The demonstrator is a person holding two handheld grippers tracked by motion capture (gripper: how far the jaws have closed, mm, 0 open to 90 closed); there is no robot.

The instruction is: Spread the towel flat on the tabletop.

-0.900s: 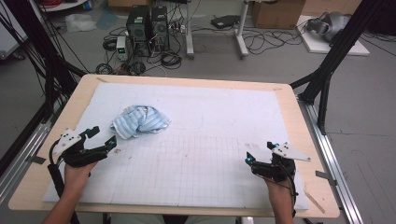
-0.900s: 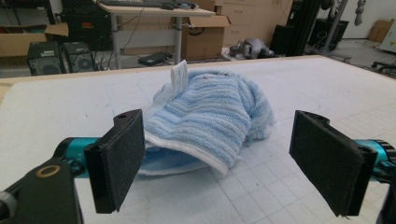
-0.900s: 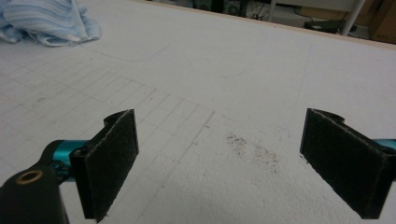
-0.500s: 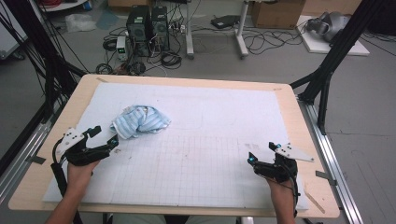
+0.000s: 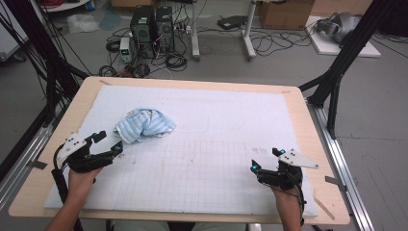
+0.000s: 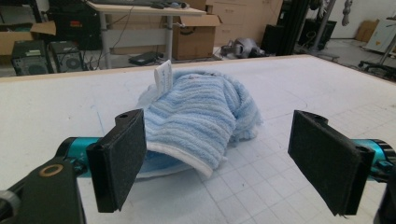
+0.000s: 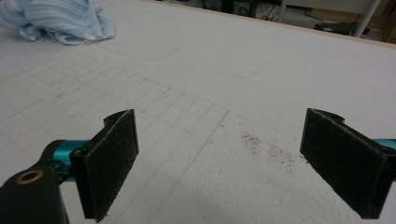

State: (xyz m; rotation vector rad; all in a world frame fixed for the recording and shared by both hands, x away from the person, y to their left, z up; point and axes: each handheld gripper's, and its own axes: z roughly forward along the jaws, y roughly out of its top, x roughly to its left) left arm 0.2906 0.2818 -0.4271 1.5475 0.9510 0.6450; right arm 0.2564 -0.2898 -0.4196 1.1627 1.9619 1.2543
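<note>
While hovering low over white mat point(image 5: 216, 144), left gripper point(image 5: 107, 144) gaping wide, gripping nothing, jaws pointing at crumpled blue striped towel point(image 5: 143, 126) lying just beyond them on mat's left part. White tag point(image 6: 162, 77) sticking up from towel top. Right gripper point(image 5: 265, 161) also spreading wide, empty, sitting near mat's front right, well apart from towel, brownish stain point(image 7: 268, 149) lying between its jaws.

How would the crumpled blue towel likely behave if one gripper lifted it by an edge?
The blue towel lies in soft, bunched folds, so it would probably droop and unfurl. Its looped, ribbed pile suggests good grip, not slipping. It looks light, and unlikely to roll.
</note>
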